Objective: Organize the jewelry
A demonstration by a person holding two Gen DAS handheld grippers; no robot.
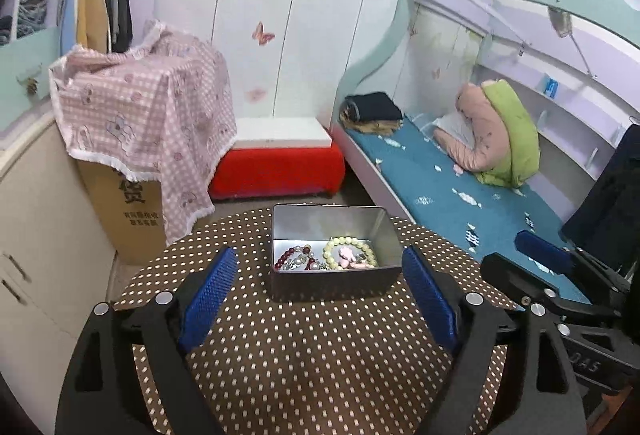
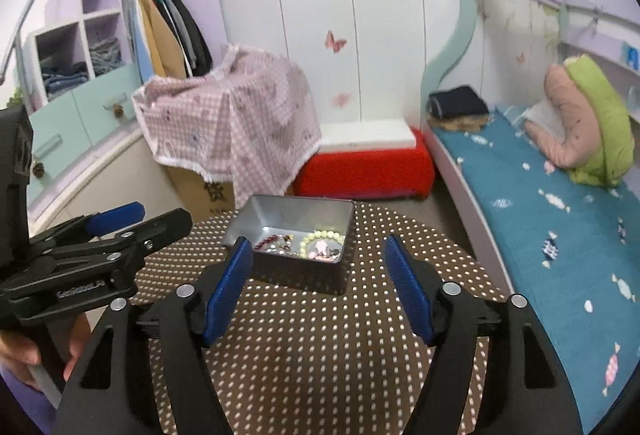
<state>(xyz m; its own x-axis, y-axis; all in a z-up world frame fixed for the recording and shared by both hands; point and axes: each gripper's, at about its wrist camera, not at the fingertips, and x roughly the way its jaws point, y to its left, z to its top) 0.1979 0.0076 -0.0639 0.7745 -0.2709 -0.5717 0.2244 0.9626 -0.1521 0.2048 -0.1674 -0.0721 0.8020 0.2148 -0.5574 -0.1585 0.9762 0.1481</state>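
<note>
An open metal tin stands on a round table with a brown dotted cloth. Inside lie a pale yellow bead bracelet, a dark red bead string, a pink flower piece and small silvery bits. My left gripper is open just short of the tin, its blue pads either side of it and nothing between them. In the right wrist view my right gripper is open too, empty, in front of the tin. The left gripper shows at that view's left edge, held by a hand.
A bed with a blue sheet runs along the right, close to the table. Behind the table stand a red footstool and a cardboard box under a pink checked cloth. A cream cabinet lines the left side.
</note>
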